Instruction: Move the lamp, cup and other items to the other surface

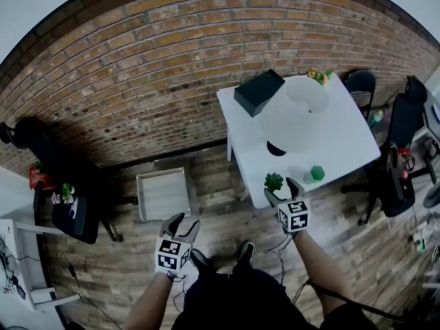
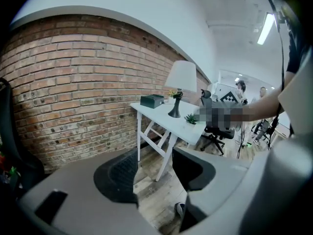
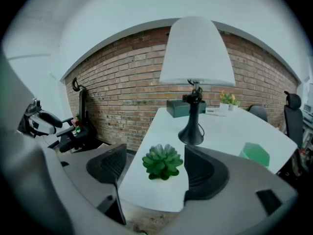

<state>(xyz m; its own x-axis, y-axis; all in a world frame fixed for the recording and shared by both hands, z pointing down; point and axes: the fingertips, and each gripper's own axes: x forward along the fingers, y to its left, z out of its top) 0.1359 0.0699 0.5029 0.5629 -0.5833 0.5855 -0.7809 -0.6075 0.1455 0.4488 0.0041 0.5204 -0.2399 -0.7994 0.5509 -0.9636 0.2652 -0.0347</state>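
Right tongs (image 3: pixel 151 168) stand wide, pads clear of the small succulent (image 3: pixel 162 161) on the white bench (image 3: pixel 230 126); left tongs (image 2: pixel 154 170) hang open, empty.

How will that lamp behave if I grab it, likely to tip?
The lamp looks top-heavy: its wide shade sits over a thin stem and small base, so it may tip if pushed high. The shade probably dents or slips; the stem seems the stiffer grip.
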